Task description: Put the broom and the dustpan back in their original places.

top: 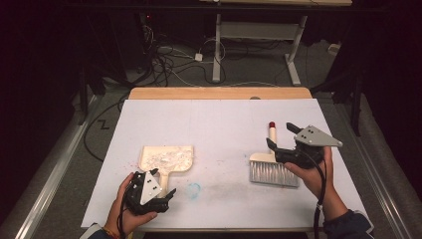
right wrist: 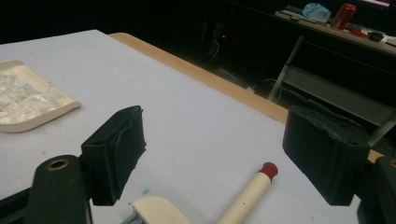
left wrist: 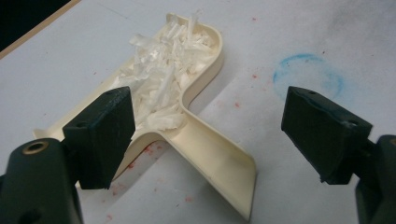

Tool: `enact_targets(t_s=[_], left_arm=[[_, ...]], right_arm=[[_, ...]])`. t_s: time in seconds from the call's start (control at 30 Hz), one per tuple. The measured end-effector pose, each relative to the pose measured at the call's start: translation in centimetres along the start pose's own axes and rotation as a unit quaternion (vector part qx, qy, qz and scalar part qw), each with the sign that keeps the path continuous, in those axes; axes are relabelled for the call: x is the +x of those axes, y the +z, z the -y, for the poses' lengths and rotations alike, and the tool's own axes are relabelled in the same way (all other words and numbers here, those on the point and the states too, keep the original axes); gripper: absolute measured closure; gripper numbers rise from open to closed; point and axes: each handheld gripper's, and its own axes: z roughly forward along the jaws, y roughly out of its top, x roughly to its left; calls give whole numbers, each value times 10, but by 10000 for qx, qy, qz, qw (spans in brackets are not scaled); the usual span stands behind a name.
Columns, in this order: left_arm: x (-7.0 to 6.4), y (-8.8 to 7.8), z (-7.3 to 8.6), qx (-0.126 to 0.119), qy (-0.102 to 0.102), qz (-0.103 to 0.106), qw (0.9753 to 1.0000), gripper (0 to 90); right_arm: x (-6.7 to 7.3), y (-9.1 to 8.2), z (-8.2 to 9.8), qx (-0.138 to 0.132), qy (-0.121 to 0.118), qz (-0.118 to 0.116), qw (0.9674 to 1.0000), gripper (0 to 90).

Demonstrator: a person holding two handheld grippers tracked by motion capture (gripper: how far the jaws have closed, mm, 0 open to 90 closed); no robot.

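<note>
Lower left, our left claw (left wrist: 205,135) gapes wide around the dustpan (left wrist: 187,116) handle (shreds inside). Our right claw (right wrist: 219,154), wide open, holds nothing above the brush (right wrist: 243,196).

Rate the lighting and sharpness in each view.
High view: white table cover brightly lit, surroundings nearly black, slightly soft. Left gripper view: cream plastic dustpan sharp, evenly lit, near jaws blurred. Right gripper view: red-tipped cream brush handle clear, background dim.

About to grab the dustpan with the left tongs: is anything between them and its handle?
Nothing visible. The left tongs are open, and the dustpan handle lies bare between the jaws on the white table cover.
</note>
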Motion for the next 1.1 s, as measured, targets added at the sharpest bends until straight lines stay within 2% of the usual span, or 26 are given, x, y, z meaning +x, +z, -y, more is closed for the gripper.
enact_targets(t_s=[0.3,0.6,0.73,0.87,1.0,1.1], left_arm=[[0,0,0,7,-6,19,10000,168],[1,-1,0,-39,-11,48,10000,168],[1,0,0,-30,-16,59,10000,168],[2,2,0,-30,-32,76,10000,168],[2,3,-1,-20,-55,84,9999,168],[1,3,-1,-24,-44,72,10000,168]], right_arm=[[8,-19,1,-27,-235,-26,9997,211],[11,-35,13,14,-387,-44,9992,211],[14,-43,22,35,-483,-17,9988,211],[15,-53,35,-115,-533,52,9985,218],[14,-60,50,-60,-475,28,9988,217],[14,-64,62,2,-482,98,9988,218]])
